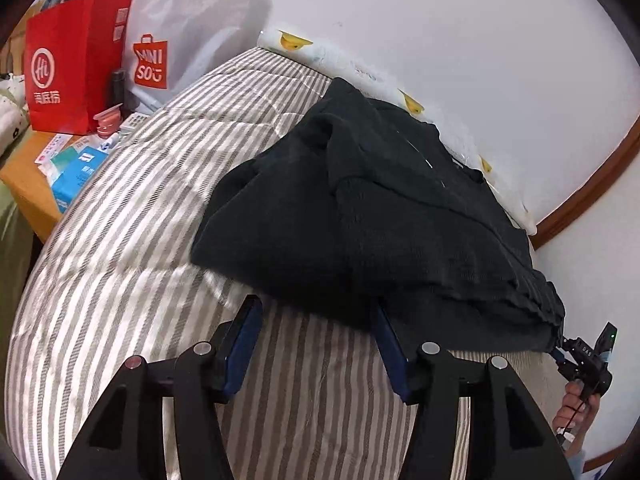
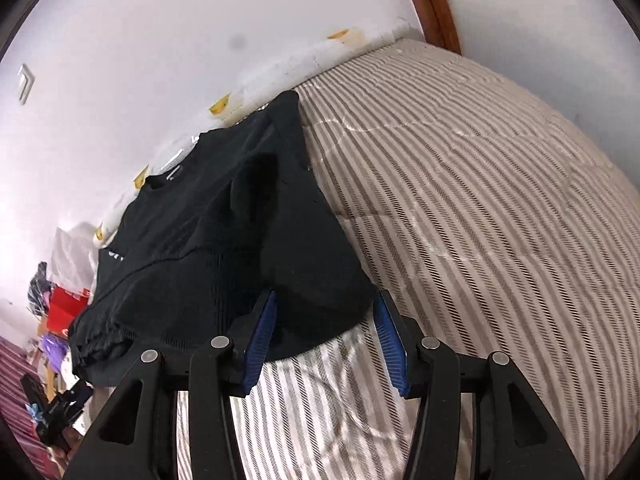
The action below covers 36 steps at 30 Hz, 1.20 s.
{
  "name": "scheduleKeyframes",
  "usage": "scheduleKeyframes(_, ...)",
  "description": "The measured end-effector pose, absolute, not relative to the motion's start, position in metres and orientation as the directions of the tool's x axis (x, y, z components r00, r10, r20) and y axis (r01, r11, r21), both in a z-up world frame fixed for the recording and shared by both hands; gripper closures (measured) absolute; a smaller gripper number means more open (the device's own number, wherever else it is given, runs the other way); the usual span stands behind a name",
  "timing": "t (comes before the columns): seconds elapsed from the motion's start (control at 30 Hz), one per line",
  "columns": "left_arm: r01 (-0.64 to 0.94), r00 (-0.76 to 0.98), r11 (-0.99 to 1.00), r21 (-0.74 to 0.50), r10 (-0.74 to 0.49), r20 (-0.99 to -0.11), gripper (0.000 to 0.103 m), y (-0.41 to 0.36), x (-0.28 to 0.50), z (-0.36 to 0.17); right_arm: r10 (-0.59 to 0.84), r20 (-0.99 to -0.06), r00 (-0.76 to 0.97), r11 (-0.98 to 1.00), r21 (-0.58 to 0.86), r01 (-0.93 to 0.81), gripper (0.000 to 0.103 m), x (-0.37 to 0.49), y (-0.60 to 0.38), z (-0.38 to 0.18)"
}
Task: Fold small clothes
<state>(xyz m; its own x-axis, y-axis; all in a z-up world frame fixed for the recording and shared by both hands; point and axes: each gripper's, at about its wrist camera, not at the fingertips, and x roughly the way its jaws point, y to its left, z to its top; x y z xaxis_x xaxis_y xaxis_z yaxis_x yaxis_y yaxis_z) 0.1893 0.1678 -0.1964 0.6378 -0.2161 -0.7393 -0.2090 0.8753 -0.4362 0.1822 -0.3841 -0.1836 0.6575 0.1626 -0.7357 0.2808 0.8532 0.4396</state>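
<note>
A black knit garment (image 1: 384,216) lies partly folded on a striped bed cover (image 1: 140,240), up against the wall. My left gripper (image 1: 316,312) is open, at the garment's near edge; its right finger tip is tucked under the hem. In the right wrist view the garment (image 2: 208,232) lies ahead. My right gripper (image 2: 324,304) is open, with a corner of the garment between its blue pads (image 2: 260,340). The right gripper also shows in the left wrist view (image 1: 580,360), by the garment's right end. The left gripper shows dimly in the right wrist view (image 2: 56,412).
A bedside table (image 1: 28,176) at the left carries a red paper bag (image 1: 76,60), a white Miniso bag (image 1: 180,28), boxes and small jars. A white duck-print sheet (image 1: 360,68) runs along the wall. A wooden door frame (image 2: 436,4) stands beyond the bed (image 2: 500,200).
</note>
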Motion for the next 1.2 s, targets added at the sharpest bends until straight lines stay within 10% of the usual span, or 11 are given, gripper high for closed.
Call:
scheduleKeyframes(0.23,-0.229,0.644,0.887,-0.400,-0.170,-0.746,0.052,0.160,0.207,-0.197,0.151,-0.739,0.657,0.849,0.437,0.297,0.053,0.201,-0.379,-0.189)
scheduleKeyframes(0.47,-0.265,0.654,0.885,-0.383,-0.127,-0.746,0.095,0.158,0.200,-0.194,0.104,-0.736,0.669,0.907,0.347,0.240,0.083,0.196,-0.364,-0.178)
scheduleKeyframes(1.2,-0.167,0.657,0.920,-0.354,-0.164,-0.736,0.096,0.126,0.079,-0.177,0.093,-0.732,0.675,0.934,0.300,0.196,0.085,0.074,-0.373,-0.162)
